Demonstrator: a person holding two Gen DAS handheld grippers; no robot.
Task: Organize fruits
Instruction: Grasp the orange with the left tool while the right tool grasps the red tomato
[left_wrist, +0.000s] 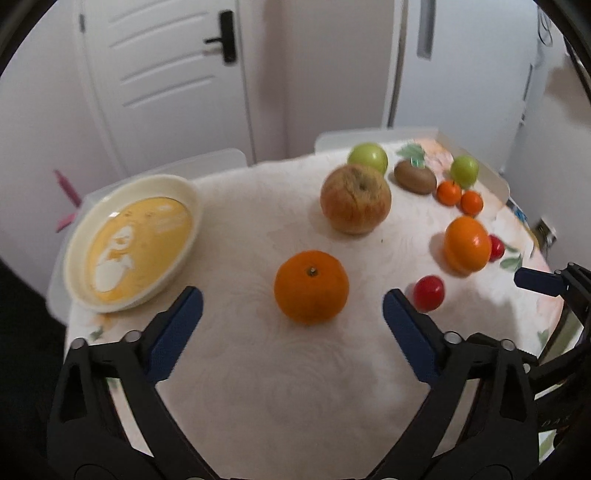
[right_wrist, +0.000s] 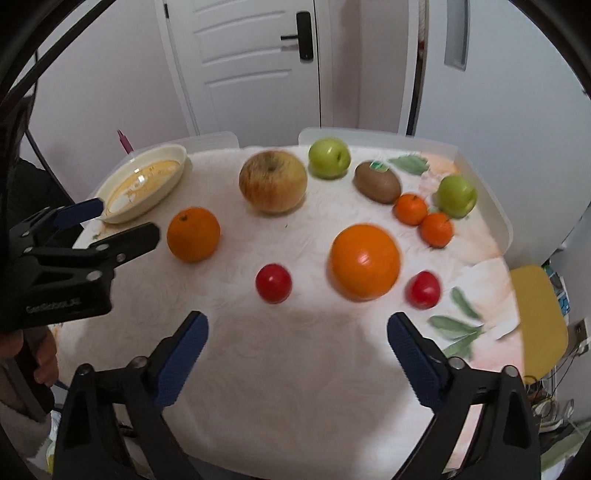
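Fruit lies scattered on a white tablecloth (right_wrist: 295, 369). My left gripper (left_wrist: 291, 306) is open, its jaws either side of an orange (left_wrist: 311, 287), just short of it and not touching. A cream dish (left_wrist: 129, 240) with a yellow inside sits to its left. My right gripper (right_wrist: 297, 330) is open and empty, near a red tomato (right_wrist: 273, 283) and a large orange (right_wrist: 364, 261). A big yellowish apple (right_wrist: 272, 181), two green apples (right_wrist: 328, 157), a kiwi (right_wrist: 376, 182), two small tangerines (right_wrist: 410, 209) and a second tomato (right_wrist: 423, 289) lie beyond.
The left gripper shows in the right wrist view (right_wrist: 110, 225) beside the dish (right_wrist: 144, 182). The table's right edge drops off by a yellow chair (right_wrist: 539, 317). A white door (right_wrist: 251, 66) and walls stand behind the table.
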